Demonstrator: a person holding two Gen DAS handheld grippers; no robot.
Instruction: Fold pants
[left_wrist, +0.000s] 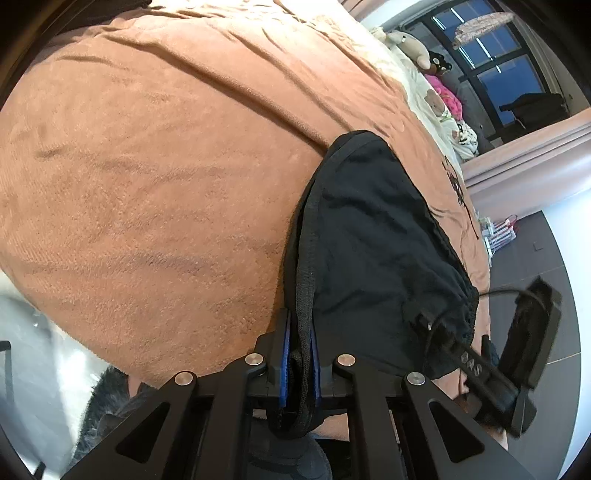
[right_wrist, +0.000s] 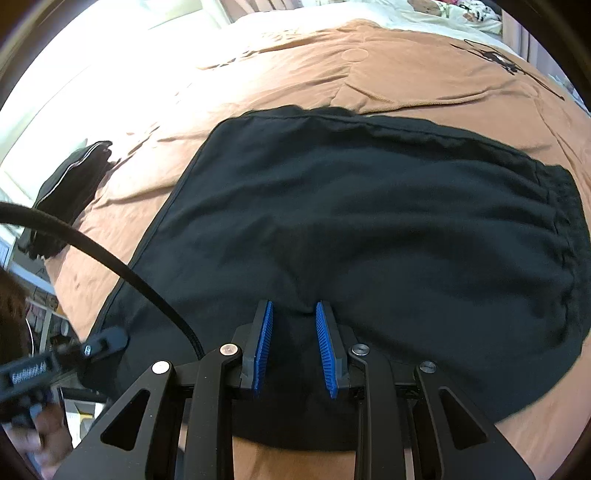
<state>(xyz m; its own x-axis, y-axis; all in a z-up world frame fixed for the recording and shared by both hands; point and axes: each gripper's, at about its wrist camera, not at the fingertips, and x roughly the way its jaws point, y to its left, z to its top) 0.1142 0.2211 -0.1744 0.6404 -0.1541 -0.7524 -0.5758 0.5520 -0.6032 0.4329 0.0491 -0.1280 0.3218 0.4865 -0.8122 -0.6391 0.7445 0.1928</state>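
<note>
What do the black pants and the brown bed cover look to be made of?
Black pants: soft matte woven or knit cloth, probably cotton-like; it wrinkles loosely and shows no sheen. Brown bed cover: plush fleece or velour, judging by its fuzzy brushed nap.

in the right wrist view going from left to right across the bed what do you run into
Folded dark garment at the left edge → bare brown blanket → black pants spread flat, with the open right gripper over their near edge → the pants' gathered waistband → brown blanket again at the far right.
</note>
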